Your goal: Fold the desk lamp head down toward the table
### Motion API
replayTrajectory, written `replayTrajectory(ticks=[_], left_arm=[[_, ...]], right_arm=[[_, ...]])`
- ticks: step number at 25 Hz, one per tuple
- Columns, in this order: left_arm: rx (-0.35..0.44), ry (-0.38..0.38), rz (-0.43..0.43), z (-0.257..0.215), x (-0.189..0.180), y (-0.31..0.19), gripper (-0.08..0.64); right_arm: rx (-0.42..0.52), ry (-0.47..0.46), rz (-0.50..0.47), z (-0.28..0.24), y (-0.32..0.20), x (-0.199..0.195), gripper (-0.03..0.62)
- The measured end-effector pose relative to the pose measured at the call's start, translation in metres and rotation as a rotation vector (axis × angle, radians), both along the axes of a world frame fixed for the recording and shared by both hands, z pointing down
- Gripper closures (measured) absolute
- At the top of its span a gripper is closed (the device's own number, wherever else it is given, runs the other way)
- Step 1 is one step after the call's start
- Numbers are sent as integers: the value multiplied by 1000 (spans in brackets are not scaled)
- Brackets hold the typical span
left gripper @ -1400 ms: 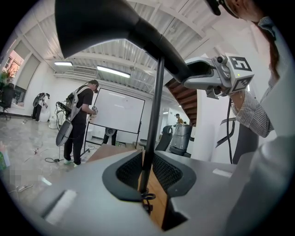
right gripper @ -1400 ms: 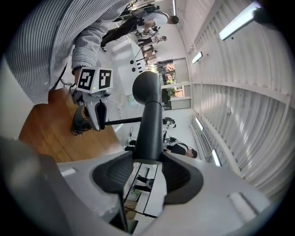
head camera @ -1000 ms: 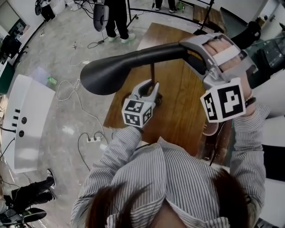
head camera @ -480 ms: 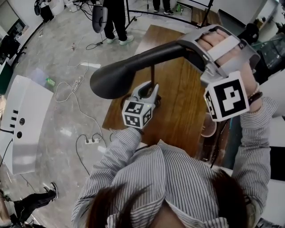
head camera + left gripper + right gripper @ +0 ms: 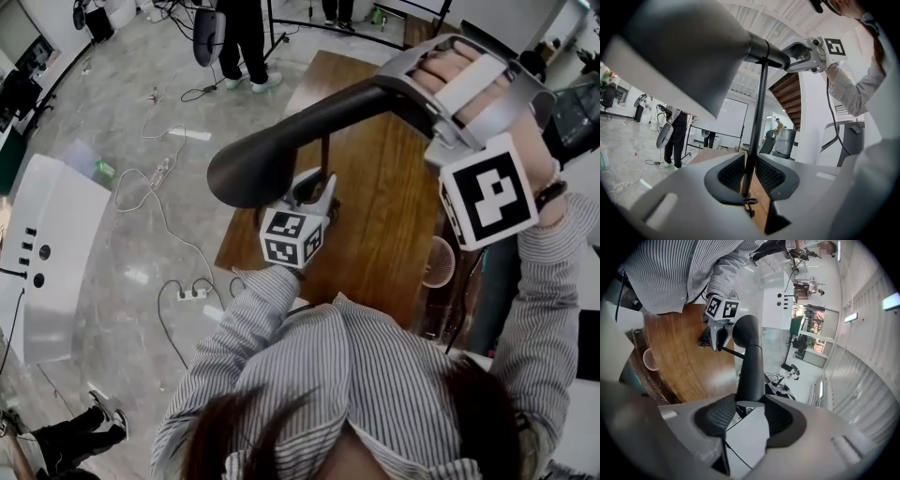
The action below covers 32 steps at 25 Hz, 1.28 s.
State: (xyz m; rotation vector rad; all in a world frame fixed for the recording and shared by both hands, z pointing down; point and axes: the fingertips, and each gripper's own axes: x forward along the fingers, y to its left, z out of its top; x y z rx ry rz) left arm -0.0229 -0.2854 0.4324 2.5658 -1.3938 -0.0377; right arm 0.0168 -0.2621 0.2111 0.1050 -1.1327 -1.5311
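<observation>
The desk lamp's dark cone-shaped head (image 5: pixel 253 169) hangs over the left part of the wooden table (image 5: pixel 375 216). My right gripper (image 5: pixel 405 89) is shut on the rear end of the head's neck; in the right gripper view the neck (image 5: pixel 749 366) runs straight out from between the pads. My left gripper (image 5: pixel 317 183) is shut on the lamp's thin upright pole (image 5: pixel 323 150), low above the table. In the left gripper view the pole (image 5: pixel 757 117) rises from between the pads to the head (image 5: pixel 684 51), with the right gripper (image 5: pixel 799 52) at its top.
The table's left edge drops to a floor with cables and a power strip (image 5: pixel 192 292). A white cabinet (image 5: pixel 52 262) stands at far left. A person's legs (image 5: pixel 246 37) are beyond the table. A small round fan (image 5: pixel 437 262) sits at the table's right edge.
The lamp's shade has swung to the right, closer over the left gripper. My right gripper has rolled and shifted a little up in the view. The left gripper has stayed put.
</observation>
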Motion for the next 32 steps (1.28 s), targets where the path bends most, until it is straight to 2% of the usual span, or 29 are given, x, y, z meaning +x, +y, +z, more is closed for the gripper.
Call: replayTrajectory(ticks=[7,12,15,20,24,25,28,32], left_arm=[[4,1,-5,-3,1,0,494],[7,20,-15,-2,0,0,486],[5,22,-17,-2,-1,0,485],[10,31,-33,-4,-3,5,485],[8,32,-47,-4,-8,15,485],[7,30,-48,-3,-9,19,486],[-2,22,-46,1,-12,29,488],[-32,40,-57,8,-14,41,505]], right_arm=[[-1,10,-1,-3,1,0,400],[19,-62,-9,-2,-1,-1,400],[-12,-170,-16,-1,0,-3,399],[-12,-363,-21,-7,-4,0,394],[-43,-565,64,-9,-8,19,394],[-81,-646,88,-7,-7,23,394],[-269,-899,128,19,-1,28,394],[-422,-1082,165,76,6,20,398]])
